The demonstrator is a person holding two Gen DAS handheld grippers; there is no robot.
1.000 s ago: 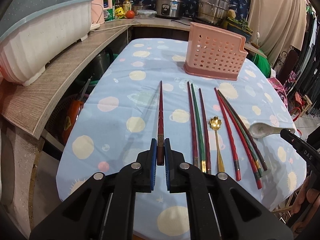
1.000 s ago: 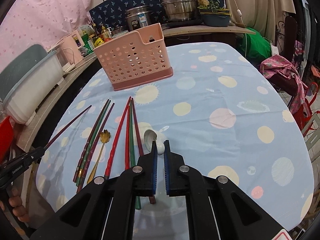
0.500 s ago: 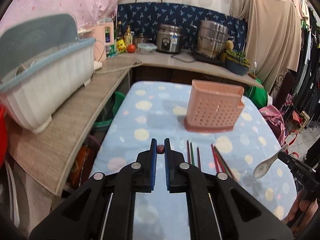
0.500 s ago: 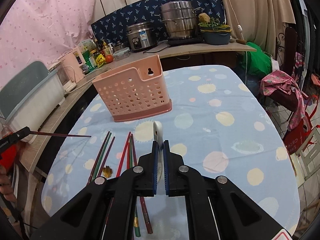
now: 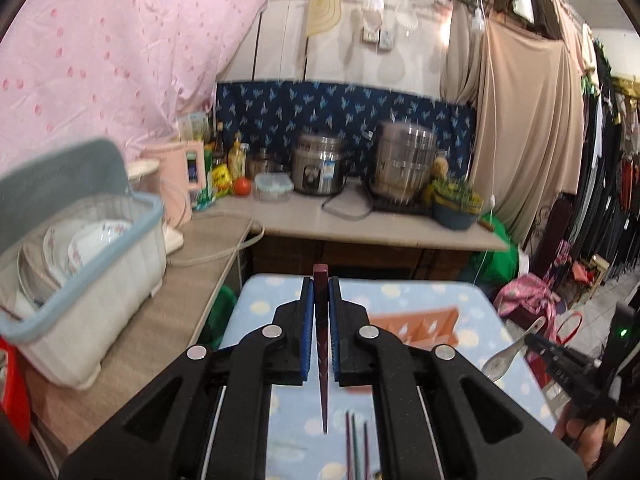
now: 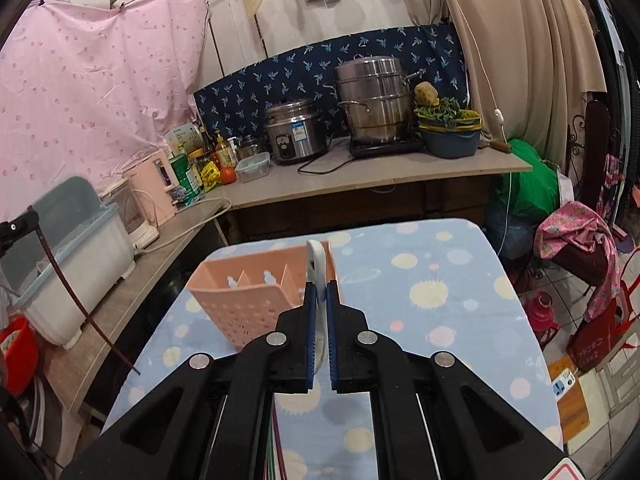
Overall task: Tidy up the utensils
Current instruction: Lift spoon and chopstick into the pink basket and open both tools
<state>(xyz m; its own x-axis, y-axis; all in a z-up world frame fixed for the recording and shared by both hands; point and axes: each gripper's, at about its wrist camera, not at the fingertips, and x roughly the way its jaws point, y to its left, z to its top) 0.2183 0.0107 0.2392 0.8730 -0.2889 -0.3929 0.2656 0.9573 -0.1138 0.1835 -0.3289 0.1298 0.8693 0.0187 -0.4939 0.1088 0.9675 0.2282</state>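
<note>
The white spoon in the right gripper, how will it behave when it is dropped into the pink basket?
The white spoon looks glazed ceramic, so probably stiff, slippery and easy to chip if dropped. The right gripper pinches only its handle, so it might pivot. The perforated pink basket looks like light plastic and could shift if knocked.

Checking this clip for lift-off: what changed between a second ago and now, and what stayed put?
Both utensils went up off the table. The left gripper raised the dark red chopstick, now hanging tip-down; the right gripper lifted the white spoon toward the pink holder. Both grips were already closed. The holder and the other chopsticks stayed on the table.
</note>
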